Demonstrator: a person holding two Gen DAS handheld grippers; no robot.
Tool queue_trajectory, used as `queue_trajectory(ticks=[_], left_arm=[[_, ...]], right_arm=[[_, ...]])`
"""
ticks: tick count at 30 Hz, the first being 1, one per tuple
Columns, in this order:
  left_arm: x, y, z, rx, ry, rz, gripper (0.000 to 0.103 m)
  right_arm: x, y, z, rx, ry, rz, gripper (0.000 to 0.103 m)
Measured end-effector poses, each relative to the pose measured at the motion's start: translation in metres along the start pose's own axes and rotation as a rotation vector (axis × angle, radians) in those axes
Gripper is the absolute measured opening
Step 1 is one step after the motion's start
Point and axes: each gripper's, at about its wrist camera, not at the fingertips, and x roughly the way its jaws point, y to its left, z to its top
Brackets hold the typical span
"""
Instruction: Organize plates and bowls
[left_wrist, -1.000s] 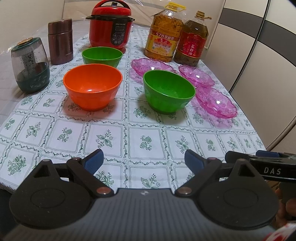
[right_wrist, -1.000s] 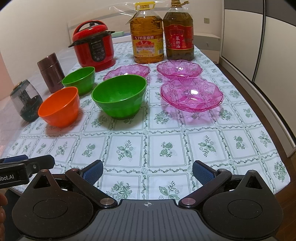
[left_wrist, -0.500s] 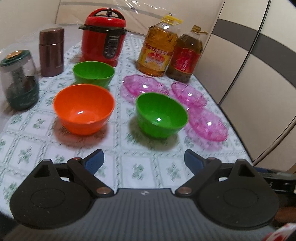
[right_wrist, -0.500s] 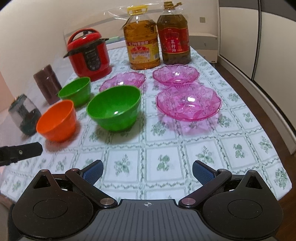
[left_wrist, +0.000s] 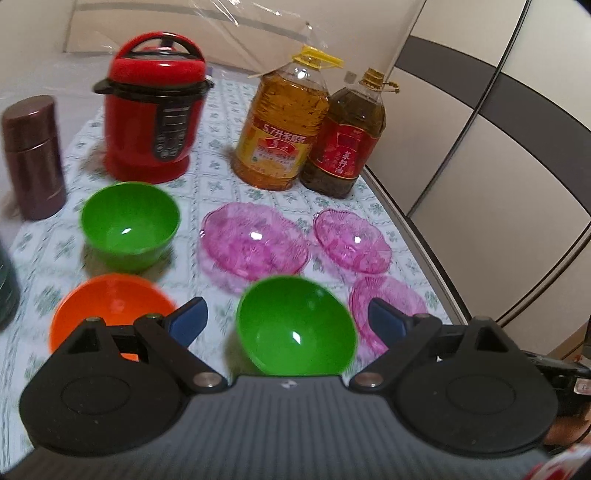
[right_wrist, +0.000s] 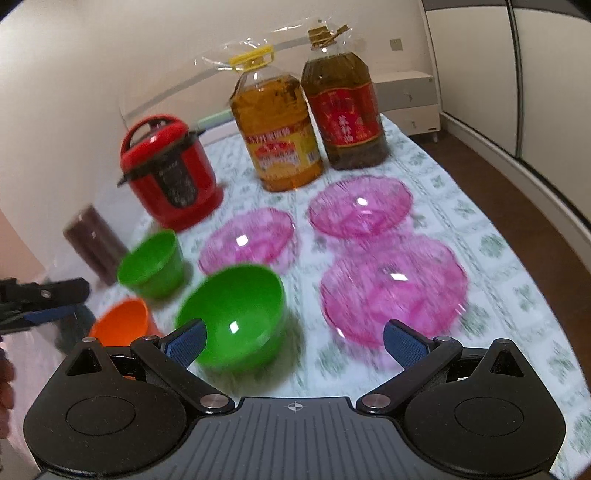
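On the flowered tablecloth stand two green bowls, near (left_wrist: 295, 325) (right_wrist: 236, 314) and far (left_wrist: 129, 221) (right_wrist: 151, 262), an orange bowl (left_wrist: 110, 306) (right_wrist: 122, 321), and three pink glass plates: left (left_wrist: 255, 243) (right_wrist: 247, 240), far right (left_wrist: 351, 240) (right_wrist: 360, 206) and near right (left_wrist: 391, 306) (right_wrist: 391, 288). My left gripper (left_wrist: 286, 321) is open and empty, above the near green bowl. My right gripper (right_wrist: 293, 339) is open and empty, between the near green bowl and the near pink plate. The left gripper shows at the right wrist view's left edge (right_wrist: 40, 299).
At the back stand a red pressure cooker (left_wrist: 155, 107) (right_wrist: 170, 173), two oil bottles, yellow (left_wrist: 284, 125) (right_wrist: 277, 133) and dark (left_wrist: 347, 136) (right_wrist: 343, 107), and a brown flask (left_wrist: 33, 155) (right_wrist: 92, 240). The table edge (left_wrist: 417, 229) runs along the right, beside wardrobe doors.
Both grippers have moved forward over the table toward the bowls and plates, which now look closer. Both stay open and empty.
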Motion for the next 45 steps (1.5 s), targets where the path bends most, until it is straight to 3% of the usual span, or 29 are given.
queue_trajectory(ticks=[3, 6, 9, 13, 17, 22, 30, 45], left_arm=[[0.031, 0.008, 0.031, 0.040, 0.026, 0.002, 0.092], [0.059, 0.020, 0.060, 0.064, 0.031, 0.010, 0.090], [0.089, 0.029, 0.084, 0.102, 0.057, 0.019, 0.088], [0.132, 0.041, 0.108, 0.143, 0.110, 0.017, 0.084], [0.176, 0.056, 0.123, 0.167, 0.180, 0.031, 0.075], [0.223, 0.066, 0.131, 0.200, 0.261, 0.037, 0.066], [0.276, 0.067, 0.127, 0.289, 0.345, 0.109, 0.057], [0.316, 0.060, 0.119, 0.431, 0.449, 0.206, 0.038]], right_arm=[[0.022, -0.004, 0.025, 0.047, 0.014, 0.029, 0.102], [0.048, -0.006, 0.047, 0.083, 0.041, 0.048, 0.090], [0.077, -0.009, 0.063, 0.112, 0.066, 0.047, 0.087], [0.121, -0.014, 0.078, 0.156, 0.118, 0.045, 0.078], [0.159, -0.020, 0.088, 0.195, 0.164, 0.056, 0.073], [0.197, -0.026, 0.095, 0.217, 0.206, 0.044, 0.067], [0.237, -0.028, 0.095, 0.237, 0.260, 0.047, 0.061], [0.270, -0.033, 0.089, 0.268, 0.313, 0.065, 0.040]])
